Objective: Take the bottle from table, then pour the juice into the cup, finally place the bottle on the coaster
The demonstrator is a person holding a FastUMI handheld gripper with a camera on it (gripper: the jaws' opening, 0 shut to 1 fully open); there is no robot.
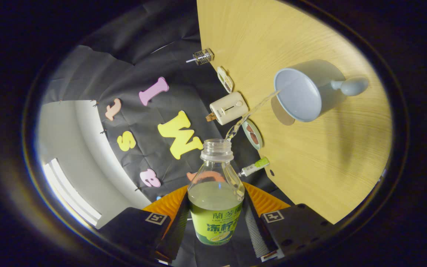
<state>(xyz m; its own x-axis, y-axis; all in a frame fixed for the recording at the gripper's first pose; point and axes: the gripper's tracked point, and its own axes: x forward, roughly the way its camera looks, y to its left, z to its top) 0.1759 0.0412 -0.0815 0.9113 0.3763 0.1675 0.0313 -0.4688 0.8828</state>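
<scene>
Two fingers (pixel 184 226) clench the bottle (pixel 216 200), its juice (pixel 252 111) streaming into the cup (pixel 302 94).

I am working in a staged booth, not a real home. A black cloth wall (pixel 132 74) hangs creased behind a light wood desk (pixel 310 159), with plain white room wall (pixel 69 148) showing past the cloth at about nine o'clock. Along the desk's far edge sit small household props: a cream toaster (pixel 229 108), a little glass jar (pixel 202 56), two small dishes (pixel 225 79) and a tube (pixel 253 167). From my claw (pixel 216 218) they lie at about twelve o'clock, lined up like a set.
</scene>
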